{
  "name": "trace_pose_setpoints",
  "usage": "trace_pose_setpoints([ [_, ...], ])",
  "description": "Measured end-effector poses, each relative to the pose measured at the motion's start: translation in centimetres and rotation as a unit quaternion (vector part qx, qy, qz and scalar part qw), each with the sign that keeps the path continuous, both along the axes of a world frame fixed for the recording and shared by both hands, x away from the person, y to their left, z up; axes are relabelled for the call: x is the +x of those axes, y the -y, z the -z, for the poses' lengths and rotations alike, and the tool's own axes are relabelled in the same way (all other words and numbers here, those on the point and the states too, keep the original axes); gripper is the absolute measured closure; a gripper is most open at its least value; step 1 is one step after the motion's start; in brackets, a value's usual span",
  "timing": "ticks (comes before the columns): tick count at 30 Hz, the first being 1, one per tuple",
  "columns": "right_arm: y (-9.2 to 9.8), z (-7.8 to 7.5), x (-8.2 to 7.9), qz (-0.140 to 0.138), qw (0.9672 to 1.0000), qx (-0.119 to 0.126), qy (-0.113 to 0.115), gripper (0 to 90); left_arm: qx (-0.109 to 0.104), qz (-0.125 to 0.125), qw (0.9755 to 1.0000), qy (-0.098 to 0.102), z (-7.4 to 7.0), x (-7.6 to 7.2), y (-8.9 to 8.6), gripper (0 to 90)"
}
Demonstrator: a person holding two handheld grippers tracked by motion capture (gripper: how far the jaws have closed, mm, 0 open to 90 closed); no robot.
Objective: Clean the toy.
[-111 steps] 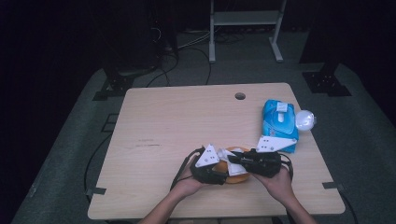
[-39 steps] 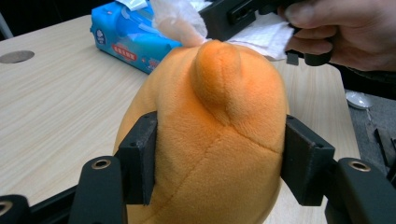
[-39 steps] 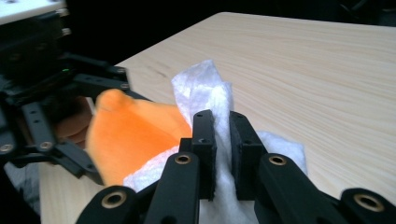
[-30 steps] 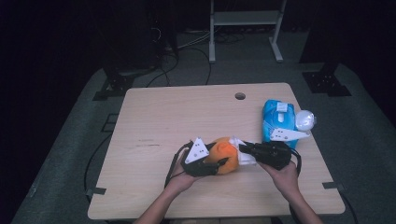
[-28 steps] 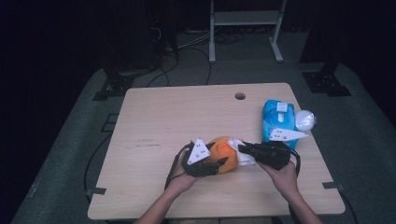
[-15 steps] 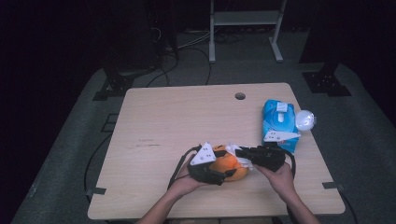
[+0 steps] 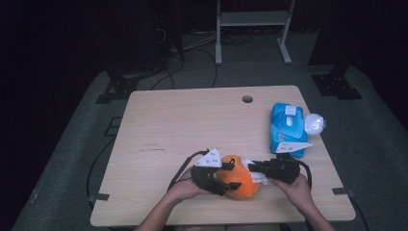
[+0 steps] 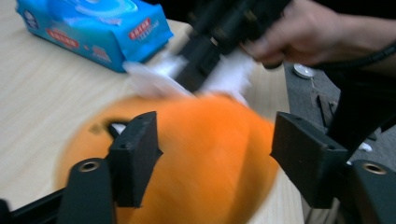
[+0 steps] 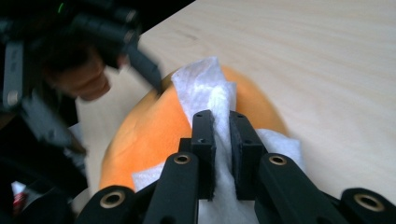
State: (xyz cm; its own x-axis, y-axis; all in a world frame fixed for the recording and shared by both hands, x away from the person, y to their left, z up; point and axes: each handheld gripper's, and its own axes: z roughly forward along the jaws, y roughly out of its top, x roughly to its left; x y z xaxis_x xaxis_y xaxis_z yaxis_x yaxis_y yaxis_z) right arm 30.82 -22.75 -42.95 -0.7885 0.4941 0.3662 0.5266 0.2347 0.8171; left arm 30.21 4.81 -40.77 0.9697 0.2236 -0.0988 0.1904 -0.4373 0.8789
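Currently, the right gripper (image 9: 220, 140) is clamping a white wipe (image 9: 208, 91) against the orange ball (image 8: 196, 158); the left gripper (image 8: 215, 149), jaws having just closed slightly, is straddling it part-open.

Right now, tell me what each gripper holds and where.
The right gripper pinches the white wipe at a fold, lying on the orange ball. The left gripper straddles the ball, jaws just opening; grip unclear.

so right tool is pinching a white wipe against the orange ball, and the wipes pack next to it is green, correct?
Not quite: the wipes pack is blue, not green, as the high view shows. The rest stands: the right tool pinches a white wipe against the orange ball.
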Motion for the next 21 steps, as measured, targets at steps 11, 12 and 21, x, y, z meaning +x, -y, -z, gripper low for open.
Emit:
trace_pose_setpoints([
  [11,0.8,-0.3,-1.0,-0.025,0.9995,0.017,0.003,81.1,0.033,0.002,0.9989,0.032,1.3,1.2,1.8,18.3],
  [12,1.2,-0.3,-1.0,-0.02,0.9997,0.017,0.003,81.1,0.037,0.002,0.9987,0.035,1.4,1.1,1.8,18.4],
  [21,4.8,0.2,-1.2,0.021,0.9998,0.0,-0.004,79.6,0.065,-0.018,0.9974,0.026,2.2,0.9,1.9,47.2],
])
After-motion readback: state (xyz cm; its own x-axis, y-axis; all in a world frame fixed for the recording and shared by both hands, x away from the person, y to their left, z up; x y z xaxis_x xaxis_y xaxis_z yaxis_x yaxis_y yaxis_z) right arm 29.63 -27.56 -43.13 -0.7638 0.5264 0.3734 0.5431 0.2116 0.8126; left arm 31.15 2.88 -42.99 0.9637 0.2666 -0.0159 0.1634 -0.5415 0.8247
